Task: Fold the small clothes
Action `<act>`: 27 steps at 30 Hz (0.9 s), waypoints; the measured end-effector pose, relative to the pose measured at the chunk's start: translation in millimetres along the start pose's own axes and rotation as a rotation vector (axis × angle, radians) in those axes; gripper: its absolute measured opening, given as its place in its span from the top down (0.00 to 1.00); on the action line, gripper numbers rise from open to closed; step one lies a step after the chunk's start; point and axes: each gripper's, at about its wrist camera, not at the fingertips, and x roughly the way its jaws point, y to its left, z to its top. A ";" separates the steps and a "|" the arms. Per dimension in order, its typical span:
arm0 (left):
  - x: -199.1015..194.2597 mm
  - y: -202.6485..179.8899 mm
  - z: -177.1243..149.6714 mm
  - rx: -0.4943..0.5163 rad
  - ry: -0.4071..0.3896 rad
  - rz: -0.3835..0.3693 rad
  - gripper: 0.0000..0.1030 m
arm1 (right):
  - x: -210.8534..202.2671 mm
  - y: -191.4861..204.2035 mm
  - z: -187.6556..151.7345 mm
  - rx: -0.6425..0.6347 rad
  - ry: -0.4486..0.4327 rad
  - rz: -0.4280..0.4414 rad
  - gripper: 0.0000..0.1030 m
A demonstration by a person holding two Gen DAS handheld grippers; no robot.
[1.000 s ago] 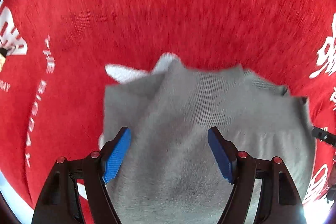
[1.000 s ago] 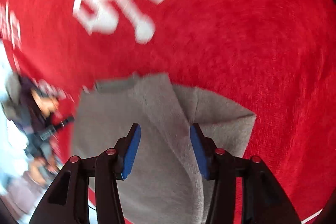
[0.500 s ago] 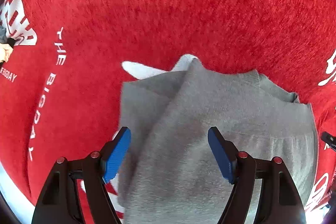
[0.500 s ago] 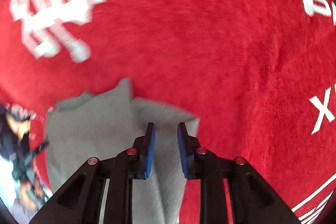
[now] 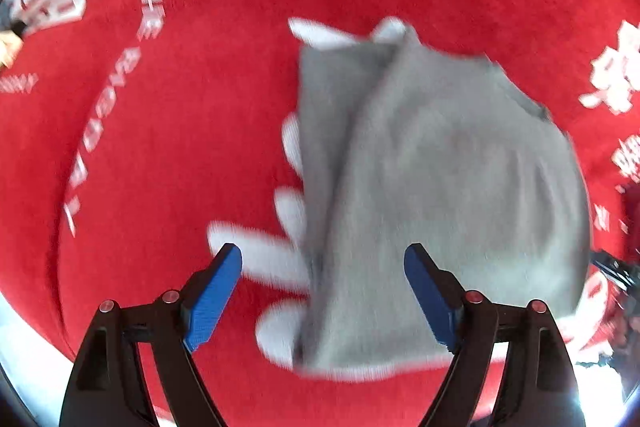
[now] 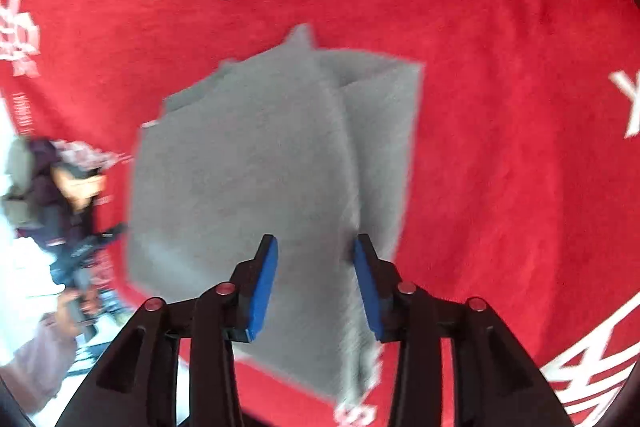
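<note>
Grey garment [image 5: 440, 187] lies folded on the red cloth [image 5: 200, 147], sides already turned in to a neat block (one flap overlaps down the middle). My left tongs [image 5: 322, 291] hang wide apart above its near edge at six o'clock, jaws just opened further, nothing pinched. My right tongs [image 6: 314, 283] have just parted too, fabric below them, not clamped. I'd judge one last fold in half remains.
</note>
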 end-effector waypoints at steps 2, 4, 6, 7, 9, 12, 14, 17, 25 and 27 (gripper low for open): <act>-0.7 0.8 -18.2 0.020 0.022 -0.036 0.18 | 7.6 17.6 -16.7 -0.013 0.042 0.082 0.50; 2.0 -1.3 -42.1 0.041 0.037 -0.072 0.18 | 22.7 32.1 -30.0 -0.002 0.090 0.165 0.50; 5.3 -2.6 -53.7 0.053 0.038 -0.107 0.18 | 42.7 50.7 -47.9 0.012 0.141 0.238 0.50; 1.2 -7.0 -50.5 0.055 0.037 -0.122 0.19 | 56.2 61.5 -54.2 0.021 0.163 0.257 0.50; 0.1 -10.2 -55.5 0.061 0.030 -0.160 0.24 | 83.3 76.3 -69.7 0.045 0.206 0.281 0.50; 5.0 -9.9 -54.3 0.081 0.033 -0.199 0.25 | 114.1 84.8 -87.8 0.125 0.222 0.314 0.50; 2.8 -12.0 -33.1 0.099 0.031 -0.221 0.29 | 130.3 87.0 -98.4 0.184 0.197 0.329 0.49; 7.1 -1.9 -29.6 0.089 0.027 -0.256 0.43 | 140.2 83.5 -109.3 0.286 0.126 0.355 0.47; 6.5 15.3 -26.7 0.178 0.034 -0.279 0.93 | 167.3 99.7 -115.0 0.492 -0.041 0.425 0.92; -0.1 14.0 -34.2 0.242 0.019 -0.252 0.93 | 157.5 110.8 -111.0 0.451 -0.070 0.394 0.92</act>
